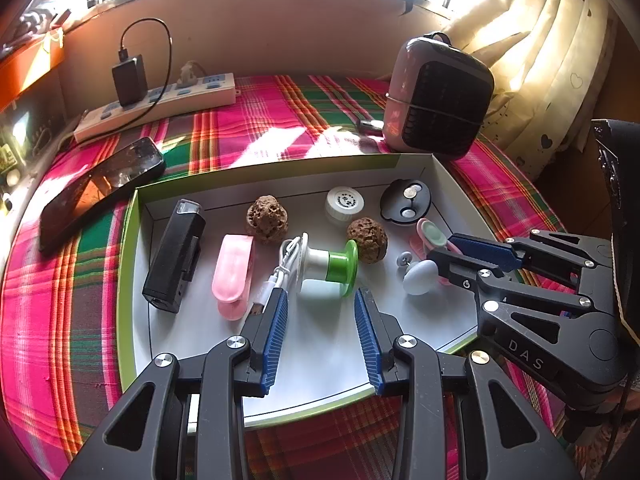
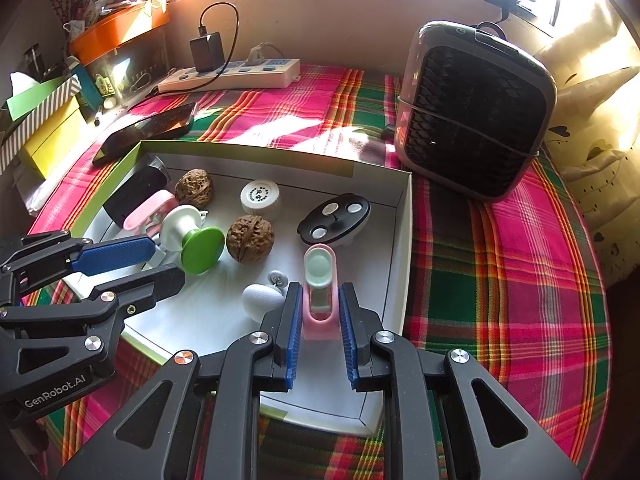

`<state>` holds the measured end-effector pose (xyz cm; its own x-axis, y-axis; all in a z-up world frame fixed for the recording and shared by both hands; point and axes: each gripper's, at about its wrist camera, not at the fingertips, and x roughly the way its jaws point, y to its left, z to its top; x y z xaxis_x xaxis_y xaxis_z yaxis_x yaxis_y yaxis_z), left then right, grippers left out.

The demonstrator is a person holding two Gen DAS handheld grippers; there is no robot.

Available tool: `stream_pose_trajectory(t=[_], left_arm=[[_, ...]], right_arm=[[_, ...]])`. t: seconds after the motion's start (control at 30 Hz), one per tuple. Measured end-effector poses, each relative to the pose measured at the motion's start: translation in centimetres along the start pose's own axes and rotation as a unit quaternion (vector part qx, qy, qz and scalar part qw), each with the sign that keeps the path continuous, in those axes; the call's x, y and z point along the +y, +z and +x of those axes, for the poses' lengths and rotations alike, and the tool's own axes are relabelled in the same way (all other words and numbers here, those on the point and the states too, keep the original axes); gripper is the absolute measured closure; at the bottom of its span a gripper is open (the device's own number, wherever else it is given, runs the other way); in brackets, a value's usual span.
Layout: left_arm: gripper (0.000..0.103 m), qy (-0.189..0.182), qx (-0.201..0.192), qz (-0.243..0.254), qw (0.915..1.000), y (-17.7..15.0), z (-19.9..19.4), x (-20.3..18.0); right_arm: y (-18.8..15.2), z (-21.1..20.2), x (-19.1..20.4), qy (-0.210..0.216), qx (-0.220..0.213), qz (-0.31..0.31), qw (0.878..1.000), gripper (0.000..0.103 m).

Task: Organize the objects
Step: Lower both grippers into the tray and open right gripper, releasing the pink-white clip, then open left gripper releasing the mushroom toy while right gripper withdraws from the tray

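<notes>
A white box lid with green sides [image 1: 132,240] [image 2: 400,248] lies on the plaid cloth and holds small things. My left gripper [image 1: 322,300] is open just in front of a green and white spool [image 1: 332,266] [image 2: 196,236] with a white cable [image 1: 282,264]. My right gripper [image 2: 319,304] [image 1: 440,250] is open with its fingers on either side of a pink clip with a mint pad [image 2: 319,280] [image 1: 430,236]; whether the pads touch it does not show. A white egg shape [image 2: 262,300] [image 1: 420,276] lies just left of it.
Also in the lid: two walnuts [image 1: 266,218] [image 1: 367,239], a black device [image 1: 176,256], a pink clip [image 1: 232,276], a white jar [image 1: 345,203], a black oval part [image 1: 406,202]. A phone [image 1: 100,192], a power strip [image 1: 160,106] and a fan [image 1: 436,96] stand behind.
</notes>
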<state>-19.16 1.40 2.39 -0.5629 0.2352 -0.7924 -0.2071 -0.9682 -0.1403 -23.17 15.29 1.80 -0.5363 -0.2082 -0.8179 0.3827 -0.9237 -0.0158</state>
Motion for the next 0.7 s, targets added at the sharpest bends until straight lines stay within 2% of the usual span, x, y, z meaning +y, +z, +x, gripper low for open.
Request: stream_pose_trajectory(t=[0.17,0.33,0.5,0.7], left_arm=[[0.07,0.009,0.001,0.001,1.0,-0.2,-0.1,-0.1],[0.07,0.015,-0.003,-0.004,0.9999,-0.4,-0.4,0.0],[0.07,0.027,-0.006,-0.012,0.9996,-0.7,-0.8,0.3],[0.069,0.038,-0.015,-0.011,0.9991,-1.2,-1.7,0.2]], right_arm=[[-0.3,-0.2,0.1,-0.005,-0.003,0.002,1.0,0.073],[-0.7,-0.7,0.0,0.002,-0.011,0.013,1.0,0.07],[-1.0,-1.3,0.4,0.008,-0.019,0.016,1.0,0.059],[-1.5,-2.0,0.7,0.003,-0.029,0.022,0.999,0.056]])
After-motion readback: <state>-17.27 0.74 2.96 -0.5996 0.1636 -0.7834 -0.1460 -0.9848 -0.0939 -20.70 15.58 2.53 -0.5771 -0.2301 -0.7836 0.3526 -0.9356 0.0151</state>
